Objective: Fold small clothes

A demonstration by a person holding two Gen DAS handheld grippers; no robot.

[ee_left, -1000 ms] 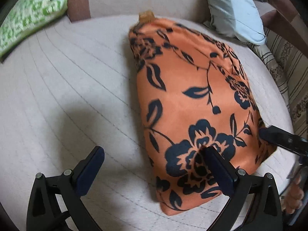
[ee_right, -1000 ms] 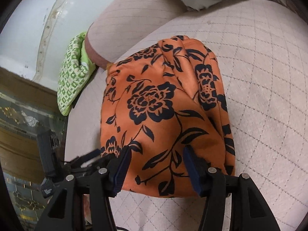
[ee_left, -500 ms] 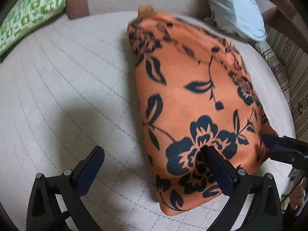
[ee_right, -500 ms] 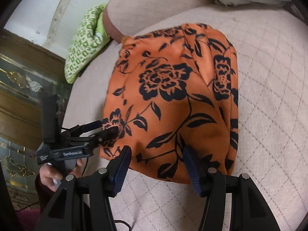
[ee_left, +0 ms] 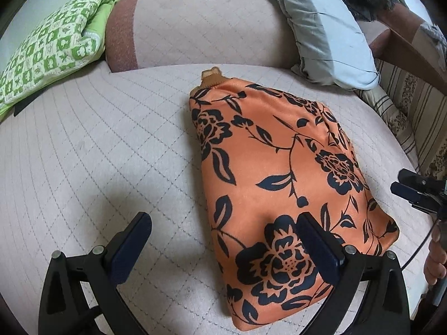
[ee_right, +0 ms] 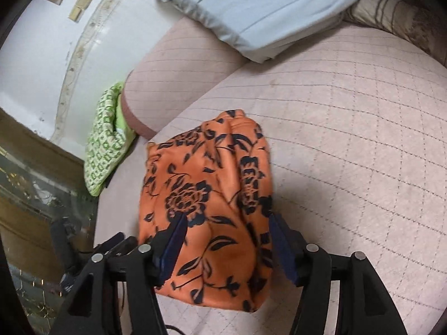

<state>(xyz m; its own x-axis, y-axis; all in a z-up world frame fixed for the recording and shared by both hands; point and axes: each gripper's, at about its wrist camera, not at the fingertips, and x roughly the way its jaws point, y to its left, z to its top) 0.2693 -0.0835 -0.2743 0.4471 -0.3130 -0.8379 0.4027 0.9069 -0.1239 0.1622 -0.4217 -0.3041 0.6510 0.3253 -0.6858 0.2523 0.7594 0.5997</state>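
Note:
A folded orange garment (ee_left: 268, 173) with a black flower print lies flat on the quilted beige cushion (ee_left: 97, 153). My left gripper (ee_left: 223, 240) hovers open over its near end; one finger is above the cloth, the other above bare cushion. In the right wrist view the orange garment (ee_right: 206, 209) lies under my right gripper (ee_right: 229, 243). That gripper's jaws are opening and straddle the near part of the cloth without pinching it. The right gripper (ee_left: 413, 192) also shows at the far right of the left wrist view, clear of the garment's corner.
A green checked pillow (ee_left: 50, 53) lies at the back left, a pale blue pillow (ee_left: 329, 36) at the back right. A rounded beige bolster (ee_left: 201, 28) runs behind the garment. Striped bedding (ee_left: 413, 117) lines the right edge. A wooden cabinet (ee_right: 33, 195) stands past the cushion's edge.
Both grippers have lifted and drawn back from the garment, which stays flat. The right gripper's jaws have spread a little, and it has left the garment's corner.

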